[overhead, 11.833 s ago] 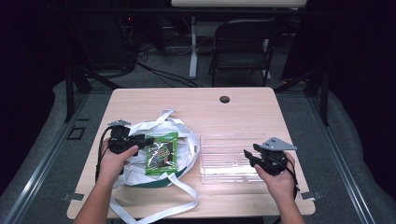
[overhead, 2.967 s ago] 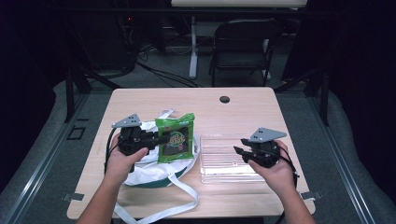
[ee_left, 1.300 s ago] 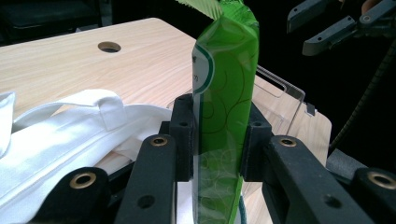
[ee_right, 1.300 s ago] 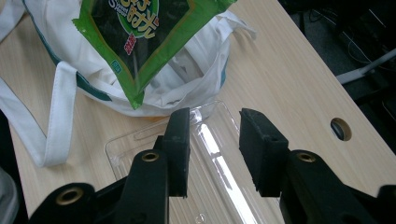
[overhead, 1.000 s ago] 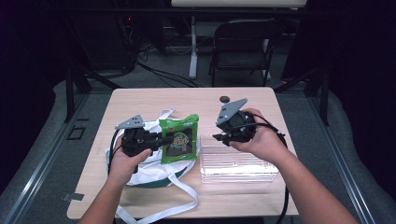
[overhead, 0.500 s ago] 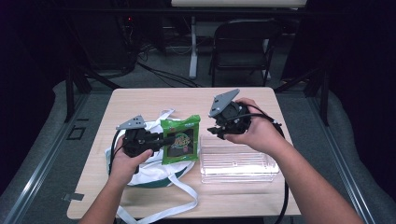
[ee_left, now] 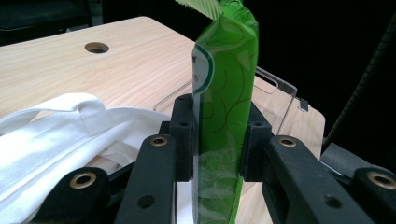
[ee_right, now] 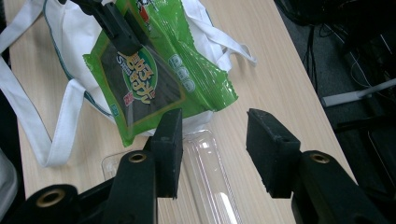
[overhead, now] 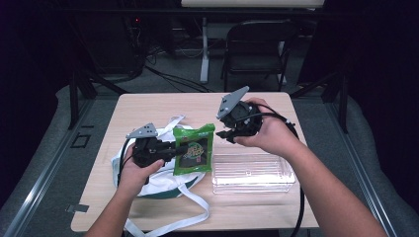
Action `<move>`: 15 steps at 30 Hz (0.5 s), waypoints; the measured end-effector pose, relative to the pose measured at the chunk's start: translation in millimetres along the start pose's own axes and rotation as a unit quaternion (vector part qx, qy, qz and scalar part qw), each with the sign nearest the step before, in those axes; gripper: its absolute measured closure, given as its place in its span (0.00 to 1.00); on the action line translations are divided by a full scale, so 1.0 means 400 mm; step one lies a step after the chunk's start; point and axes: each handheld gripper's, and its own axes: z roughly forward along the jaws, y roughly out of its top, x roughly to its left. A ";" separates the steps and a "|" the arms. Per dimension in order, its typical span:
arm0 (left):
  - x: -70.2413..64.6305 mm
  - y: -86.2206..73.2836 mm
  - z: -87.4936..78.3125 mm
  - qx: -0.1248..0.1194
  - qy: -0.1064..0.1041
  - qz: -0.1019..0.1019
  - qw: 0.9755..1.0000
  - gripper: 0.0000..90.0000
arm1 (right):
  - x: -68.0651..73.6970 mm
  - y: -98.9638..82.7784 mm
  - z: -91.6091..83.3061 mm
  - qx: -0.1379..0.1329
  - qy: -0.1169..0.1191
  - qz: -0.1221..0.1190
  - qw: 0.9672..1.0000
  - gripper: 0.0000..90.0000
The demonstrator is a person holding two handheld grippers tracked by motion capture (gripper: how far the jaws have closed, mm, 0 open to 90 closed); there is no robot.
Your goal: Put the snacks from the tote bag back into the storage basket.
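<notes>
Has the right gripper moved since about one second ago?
Yes. The right gripper moved left and toward the green packet, away from the clear container.

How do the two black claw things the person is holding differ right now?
The left gripper is shut on the green snack packet, while the right gripper is open and holds nothing. The left gripper sits above the white bag; the right gripper hovers near the clear plastic box, aimed toward the packet. Both have two black jaws and a grey plate.
</notes>
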 end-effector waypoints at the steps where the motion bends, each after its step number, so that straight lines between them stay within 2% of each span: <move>1: -0.001 0.000 0.000 0.000 0.000 0.000 1.000 0.80 | 0.000 0.002 0.000 0.000 0.000 0.000 1.000 0.63; 5: -0.004 0.001 0.002 0.001 -0.002 0.002 1.000 0.80 | -0.002 0.011 0.002 -0.003 -0.002 -0.001 1.000 0.63; 9: -0.008 0.001 0.005 0.004 -0.004 0.004 1.000 0.80 | -0.004 0.020 0.004 0.002 0.007 -0.005 1.000 0.64; 15: -0.012 0.000 0.011 0.004 -0.006 0.006 1.000 0.80 | 0.000 0.036 0.008 0.005 0.016 -0.020 1.000 0.65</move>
